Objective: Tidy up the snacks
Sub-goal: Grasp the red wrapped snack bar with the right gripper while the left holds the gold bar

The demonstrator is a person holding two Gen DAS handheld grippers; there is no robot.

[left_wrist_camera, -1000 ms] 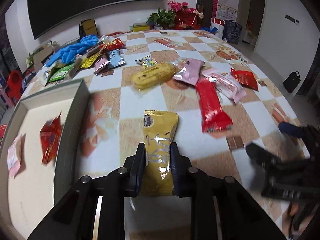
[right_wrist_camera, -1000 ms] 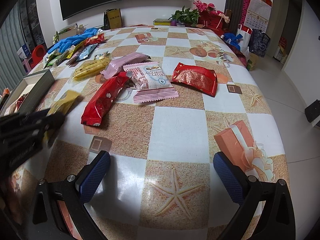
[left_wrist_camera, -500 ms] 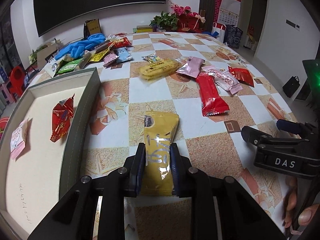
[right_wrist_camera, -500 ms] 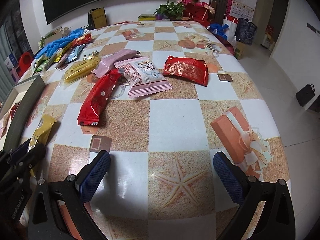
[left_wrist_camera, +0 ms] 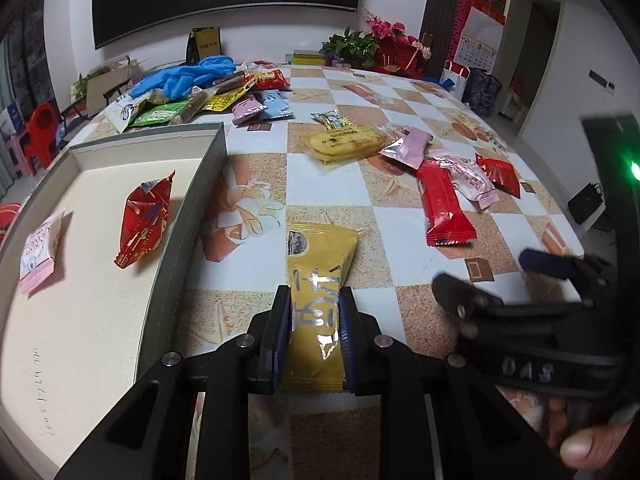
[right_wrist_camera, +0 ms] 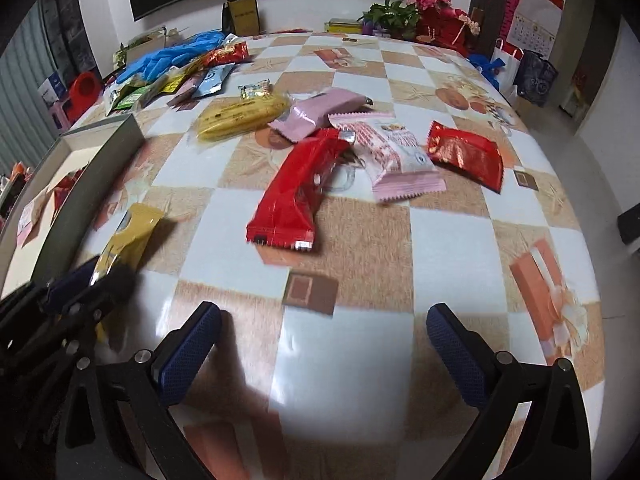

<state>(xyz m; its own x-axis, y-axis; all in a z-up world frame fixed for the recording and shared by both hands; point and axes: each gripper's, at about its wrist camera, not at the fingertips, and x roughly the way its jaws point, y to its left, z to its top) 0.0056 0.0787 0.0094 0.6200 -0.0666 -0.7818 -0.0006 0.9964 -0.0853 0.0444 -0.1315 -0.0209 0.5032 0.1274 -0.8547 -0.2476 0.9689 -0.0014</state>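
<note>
Box wall [left_wrist_camera: 188, 216] between tool [left_wrist_camera: 314, 330] and interior

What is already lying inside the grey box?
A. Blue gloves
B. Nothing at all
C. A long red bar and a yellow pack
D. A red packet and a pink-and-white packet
D: in the left wrist view the box holds a red packet and a pink-and-white packet.

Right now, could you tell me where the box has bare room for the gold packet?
The box floor is free near the camera, below the red packet and pink packet. The left claw holds the gold packet.
</note>
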